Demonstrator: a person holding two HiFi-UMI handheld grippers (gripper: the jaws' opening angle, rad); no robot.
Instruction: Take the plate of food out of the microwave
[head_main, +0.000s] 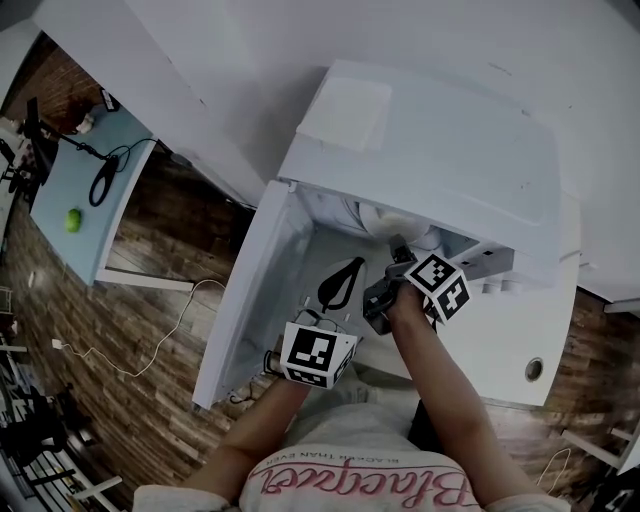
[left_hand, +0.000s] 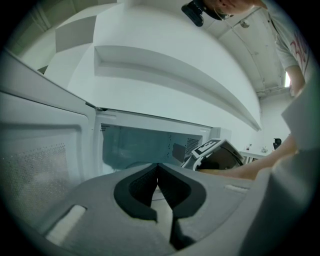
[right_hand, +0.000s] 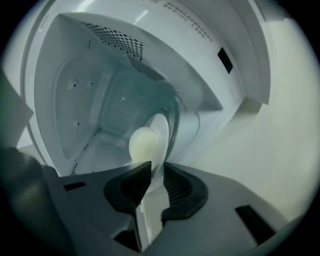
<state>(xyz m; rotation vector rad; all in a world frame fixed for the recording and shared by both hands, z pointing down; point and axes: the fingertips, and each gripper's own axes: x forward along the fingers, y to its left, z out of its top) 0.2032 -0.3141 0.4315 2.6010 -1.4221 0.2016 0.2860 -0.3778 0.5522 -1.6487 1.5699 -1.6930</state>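
Observation:
The white microwave (head_main: 430, 150) stands with its door (head_main: 250, 290) swung open to the left. Inside, a white plate (right_hand: 162, 135) carries a pale rounded piece of food (right_hand: 142, 142) and rests on the glass turntable (right_hand: 176, 117). My right gripper (right_hand: 156, 167) reaches into the cavity, and its jaws are closed on the plate's near rim. In the head view the right gripper (head_main: 398, 247) is at the cavity mouth. My left gripper (left_hand: 158, 166) is shut with nothing in it. It hovers outside the microwave by the open door, left gripper (head_main: 350, 266) pointing at the cavity (left_hand: 145, 145).
The microwave sits on a white counter (head_main: 500, 340) against a white wall. To the far left, a pale blue table (head_main: 60, 190) holds a green ball (head_main: 72, 220) and a black cable. A white cord (head_main: 150, 340) trails over the wood floor.

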